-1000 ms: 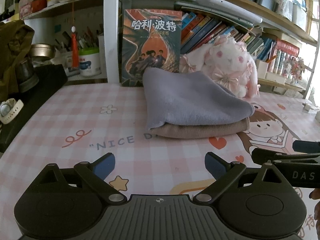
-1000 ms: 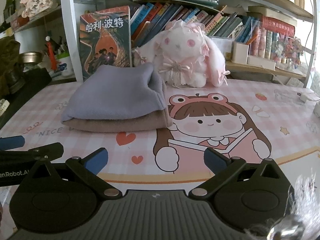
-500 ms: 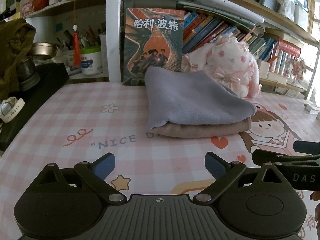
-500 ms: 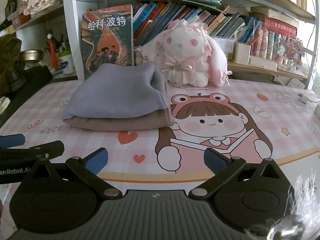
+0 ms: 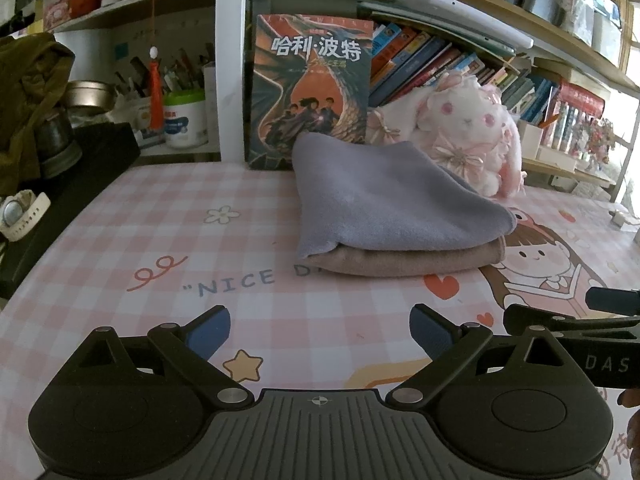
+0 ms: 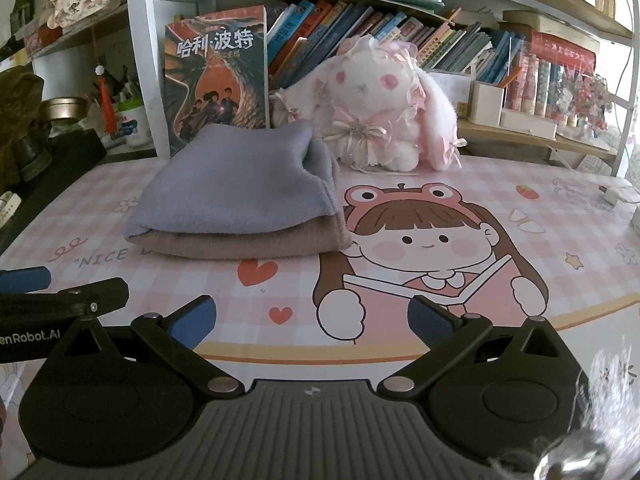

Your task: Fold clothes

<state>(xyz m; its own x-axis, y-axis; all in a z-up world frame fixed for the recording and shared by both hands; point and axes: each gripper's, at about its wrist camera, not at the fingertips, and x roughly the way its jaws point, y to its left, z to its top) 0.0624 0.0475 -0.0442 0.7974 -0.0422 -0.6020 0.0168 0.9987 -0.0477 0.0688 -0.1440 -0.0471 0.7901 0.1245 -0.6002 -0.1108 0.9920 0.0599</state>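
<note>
Left wrist view shows the left tongs (image 5: 320, 330) spread wide with nothing between the blue pads, poised low over the pink checked tabletop (image 5: 132, 236). The right tongs (image 6: 312, 320) are likewise wide open and empty in their own view, and each tool's black arm shows at the edge of the other's picture, so the two sit side by side, near the front edge of the tabletop.

Beyond them, apart from both sets of pads, lies the work: a grey-lilac cloth (image 5: 384, 204) folded and stacked on a folded tan cloth (image 5: 404, 262). The pile rests mid-tabletop, partly over the "NICE" lettering and just beside the printed cartoon girl (image 6: 424, 248). Directly behind it stand an upright book (image 5: 310, 92) and a pink-and-white plush rabbit (image 6: 380, 104).

The folding looks done or nearly so, with no unfolded garment in sight. The risks from here seem small but real. The top cloth overhangs the tan one on its left corner and bulges open at the right, so a nudge from either tongs could slide it off or spring the fold. A reach carried too far could push the pile into the book or the rabbit and tip them.
</note>
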